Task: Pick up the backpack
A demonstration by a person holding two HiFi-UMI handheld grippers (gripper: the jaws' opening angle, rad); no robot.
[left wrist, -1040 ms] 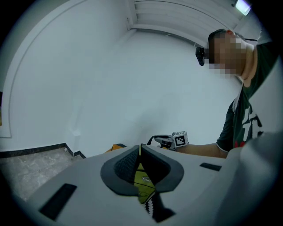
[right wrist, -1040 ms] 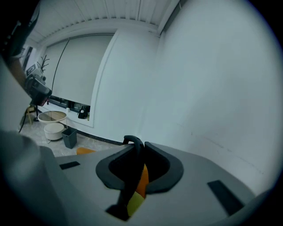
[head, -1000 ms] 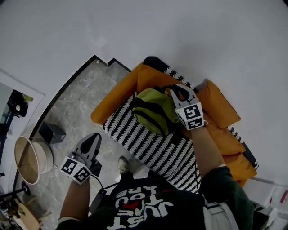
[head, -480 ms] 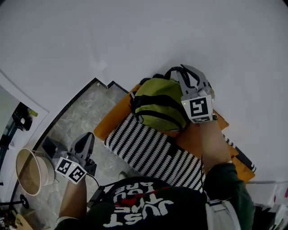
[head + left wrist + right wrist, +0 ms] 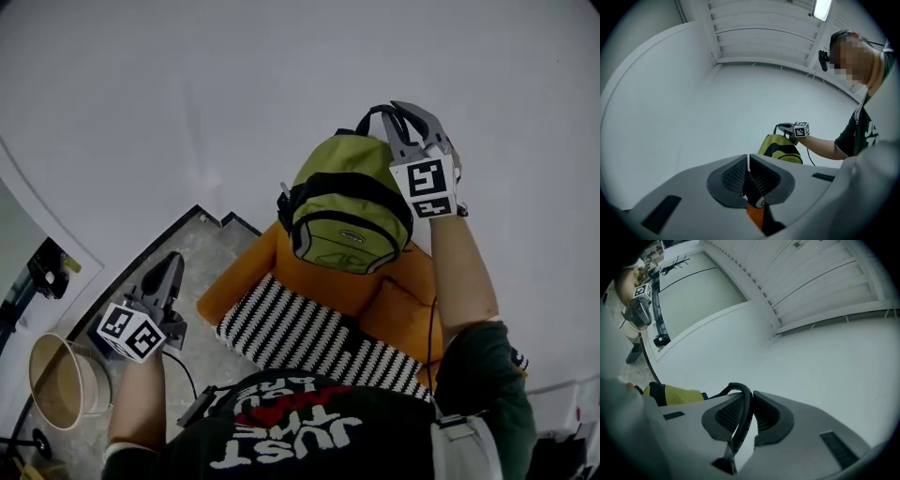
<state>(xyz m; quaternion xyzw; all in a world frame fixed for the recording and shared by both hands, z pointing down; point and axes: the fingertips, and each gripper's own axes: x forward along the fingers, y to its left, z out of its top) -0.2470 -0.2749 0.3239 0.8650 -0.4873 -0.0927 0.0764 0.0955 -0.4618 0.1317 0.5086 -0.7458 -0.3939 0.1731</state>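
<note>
Head view, backpack [image 5: 349,211] hanging upright lengthwise, handle [image 5: 743,404] pointing up, right gripper [image 5: 403,117] pinching that handle, left gripper [image 5: 172,262] pressing its jaws together.

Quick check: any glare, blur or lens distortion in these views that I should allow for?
Head view: dim, bluish, but sharp on the backpack; fisheye curves the room's edges. Left gripper view: heavy fisheye, dark corners, ceiling light glaring at the top. Right gripper view: backpack handle between the jaws is fairly sharp, left edge smeared, corners dark.
</note>
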